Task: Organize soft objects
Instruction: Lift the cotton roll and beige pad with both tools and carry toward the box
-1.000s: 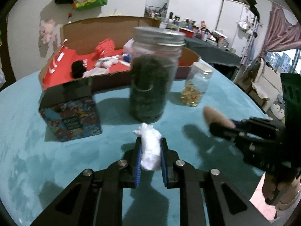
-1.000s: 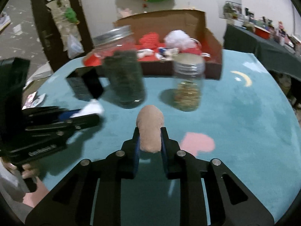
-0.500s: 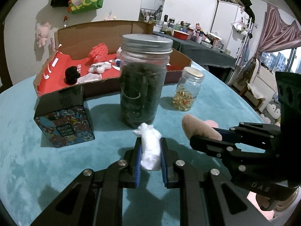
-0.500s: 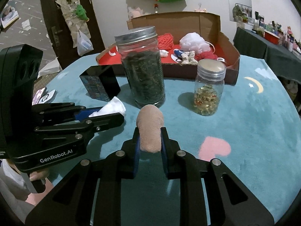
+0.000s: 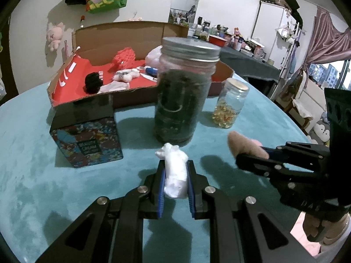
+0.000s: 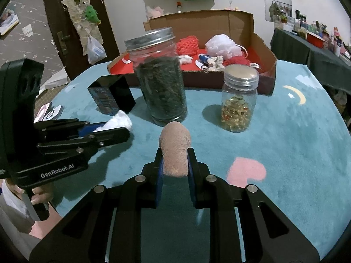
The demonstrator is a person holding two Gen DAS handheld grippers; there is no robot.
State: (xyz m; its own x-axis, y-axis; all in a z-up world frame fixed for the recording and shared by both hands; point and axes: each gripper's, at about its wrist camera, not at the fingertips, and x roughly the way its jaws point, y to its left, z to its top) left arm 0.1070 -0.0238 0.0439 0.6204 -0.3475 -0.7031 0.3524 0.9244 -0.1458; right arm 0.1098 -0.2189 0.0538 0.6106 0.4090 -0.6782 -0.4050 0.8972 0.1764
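Centrally in the left wrist view, a white wad (image 5: 175, 173) sits pinched between the pads of the left claw (image 5: 175, 183), raised over the teal table (image 5: 43, 175). The right claw (image 6: 174, 164) likewise pinches a tan plush (image 6: 175, 151), low in its own frame's centre. Each soft piece has its long axis running along the fingers, free end pointing up-frame toward the big jar (image 6: 161, 76) and the cardboard box (image 6: 241, 28) behind it.

Likely risks: the big jar stands directly between both loads and the box, so a straight, low carry could knock it over; the small jar (image 6: 239, 100), right of centre, and the dark tin (image 5: 85, 135), left of centre, narrow the side routes. Both claws are close together, so crossing paths could bump them. Each grip takes only the near part of a soft body, which could squeeze out and drop short of the box.
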